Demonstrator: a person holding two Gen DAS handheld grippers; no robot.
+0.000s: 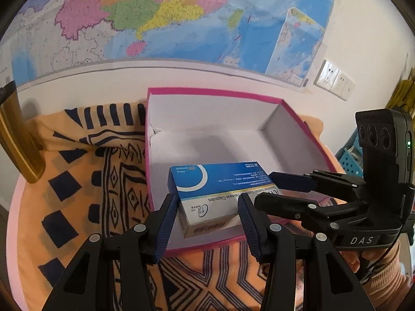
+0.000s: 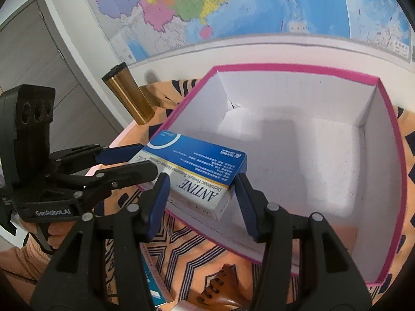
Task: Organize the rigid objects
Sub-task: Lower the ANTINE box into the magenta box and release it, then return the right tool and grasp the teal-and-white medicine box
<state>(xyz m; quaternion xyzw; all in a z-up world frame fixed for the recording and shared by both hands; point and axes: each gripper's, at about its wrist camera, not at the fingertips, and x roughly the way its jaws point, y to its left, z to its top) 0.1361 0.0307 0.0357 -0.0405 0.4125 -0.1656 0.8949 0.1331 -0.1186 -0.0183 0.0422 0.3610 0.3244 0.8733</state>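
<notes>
A blue and white medicine box [image 1: 218,194] is held over the near left part of an open pink box [image 1: 223,96] with a white inside. Both grippers grip it. My left gripper [image 1: 207,220] is shut on one end of the medicine box. My right gripper [image 2: 202,199] is shut on the other end [image 2: 197,176]. The right gripper also shows in the left wrist view [image 1: 275,191], and the left gripper shows in the right wrist view [image 2: 145,160]. The pink box [image 2: 394,140] holds nothing else that I can see.
A patterned orange and black cloth [image 1: 85,181] covers the pink table. A gold tumbler [image 2: 129,96] stands at the back left by the wall. A brown comb [image 2: 223,282] and a teal box [image 2: 153,282] lie near the front edge. A map hangs on the wall.
</notes>
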